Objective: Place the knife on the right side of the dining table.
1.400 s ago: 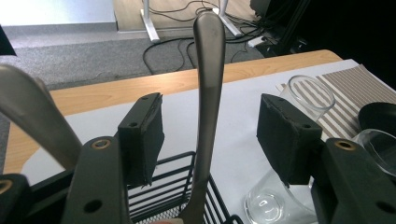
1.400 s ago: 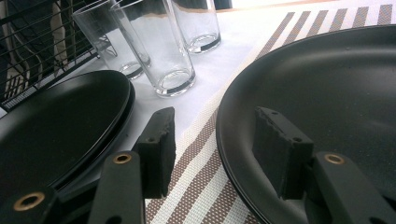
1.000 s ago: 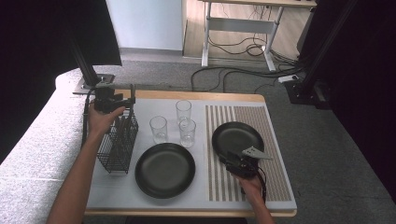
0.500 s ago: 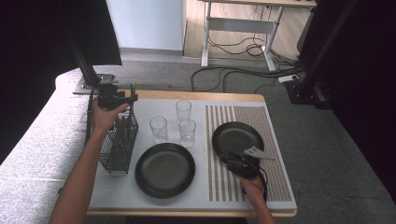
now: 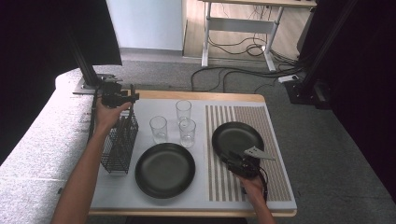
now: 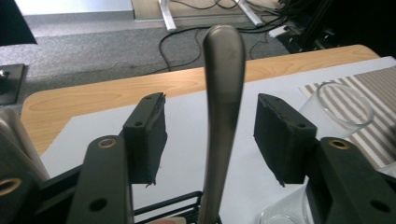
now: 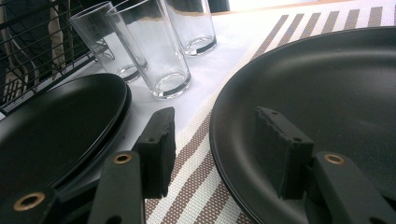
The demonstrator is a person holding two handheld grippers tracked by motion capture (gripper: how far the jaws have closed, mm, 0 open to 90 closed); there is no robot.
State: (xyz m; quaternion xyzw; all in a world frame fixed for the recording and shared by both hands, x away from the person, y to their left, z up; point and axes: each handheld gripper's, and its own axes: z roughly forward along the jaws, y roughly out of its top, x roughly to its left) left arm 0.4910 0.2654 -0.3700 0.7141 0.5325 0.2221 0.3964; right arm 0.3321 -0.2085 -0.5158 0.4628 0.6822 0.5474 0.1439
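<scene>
My left gripper (image 5: 122,97) hangs over the far end of a black wire cutlery basket (image 5: 119,142) at the table's left. A metal cutlery handle (image 6: 224,70) stands upright between its jaws. The jaws have just been closing, with a gap still showing on each side of the handle, so the left gripper (image 6: 212,126) is open. My right gripper (image 5: 236,156) rests at the near rim of the right black plate (image 5: 236,135). The right gripper (image 7: 215,135) is open, one jaw over the striped mat and the other over the plate (image 7: 327,93).
A second black plate (image 5: 164,169) lies on the white mat (image 5: 140,107) beside the basket. Three clear glasses (image 5: 183,110) stand between the plates. The brown-striped mat (image 5: 275,140) covers the table's right side. Desk legs and cables lie on the floor beyond.
The left gripper's jaws have narrowed around the upright handle. The left hand shifted only slightly over the basket. The right gripper has stayed at the plate's rim.
</scene>
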